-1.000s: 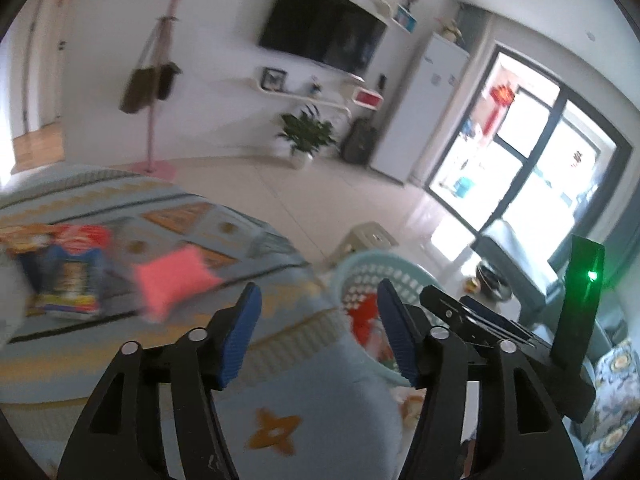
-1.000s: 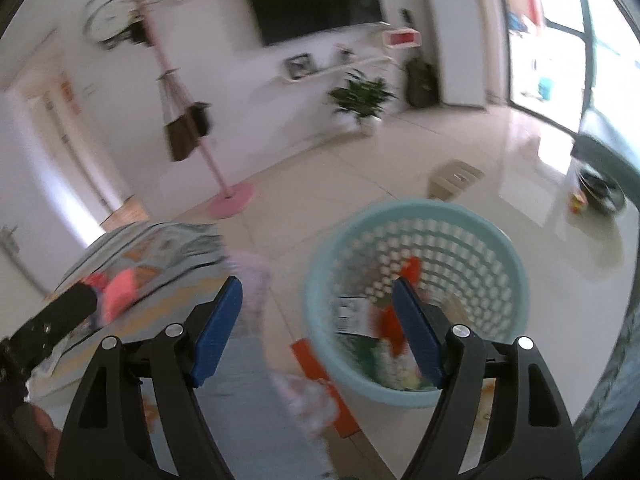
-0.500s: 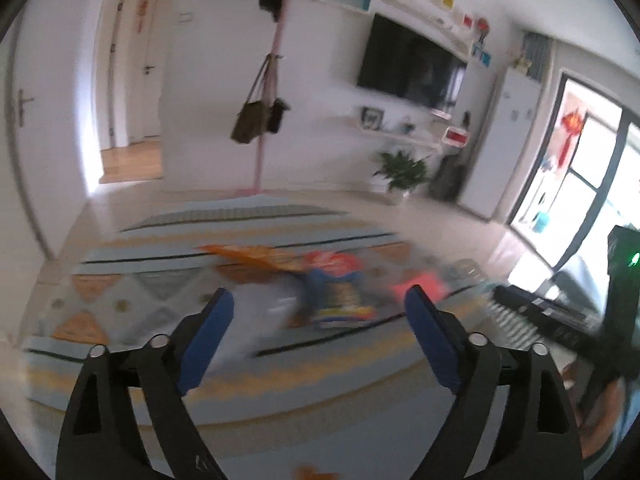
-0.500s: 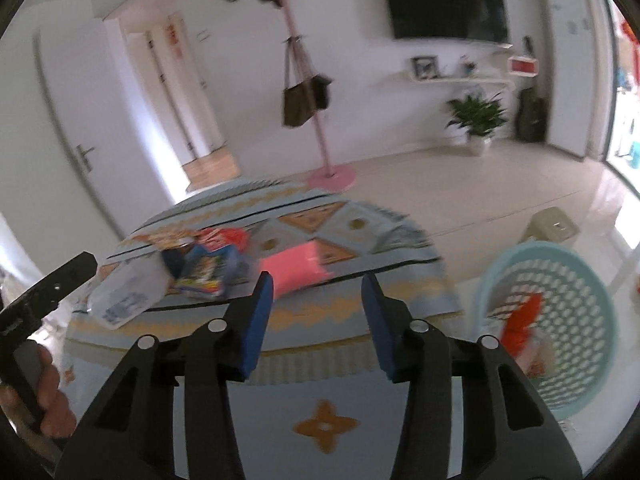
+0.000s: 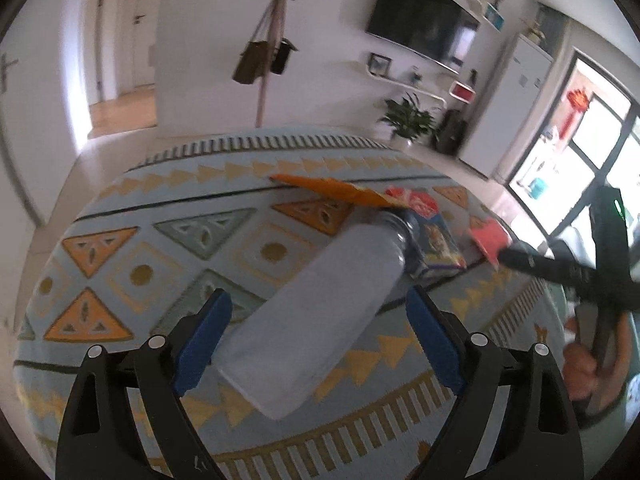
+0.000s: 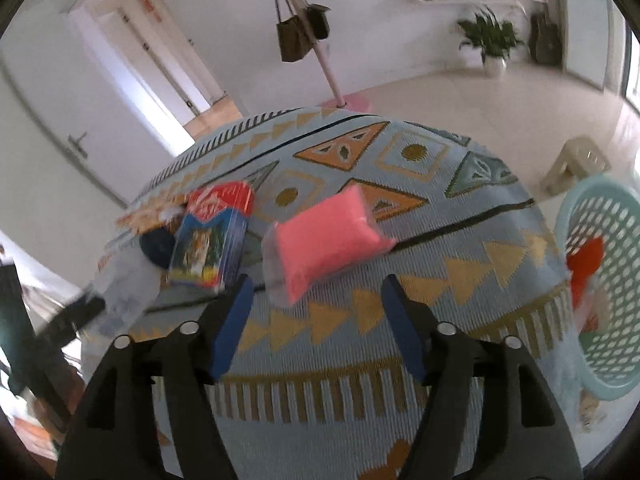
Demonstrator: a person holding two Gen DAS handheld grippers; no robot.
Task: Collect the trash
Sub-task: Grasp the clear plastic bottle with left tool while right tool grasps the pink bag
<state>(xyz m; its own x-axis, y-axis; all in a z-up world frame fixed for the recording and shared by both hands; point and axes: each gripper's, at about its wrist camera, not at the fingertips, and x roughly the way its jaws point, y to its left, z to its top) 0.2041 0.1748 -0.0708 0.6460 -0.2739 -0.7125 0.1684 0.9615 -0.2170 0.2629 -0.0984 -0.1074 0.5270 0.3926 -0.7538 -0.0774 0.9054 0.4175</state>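
A clear plastic bottle (image 5: 320, 312) with a dark cap lies on the patterned tablecloth (image 5: 160, 248). My left gripper (image 5: 316, 332) is open, its jaws on either side of the bottle's base, apart from it. A pink packet (image 6: 324, 236) lies on the cloth just beyond my open, empty right gripper (image 6: 316, 312). A blue and red snack bag (image 6: 212, 236) and an orange wrapper (image 5: 328, 190) lie by the bottle's cap. The bottle (image 6: 124, 276) shows blurred at left in the right wrist view.
A light teal laundry basket (image 6: 600, 280) holding red and other trash stands on the floor at the table's right. A small beige stool (image 6: 576, 164) stands behind it. A coat stand (image 6: 316, 40) with bags is past the table.
Both grippers swung from the basket back over the table. The left one has come down around the bottle. The right one has closed in on the pink packet.
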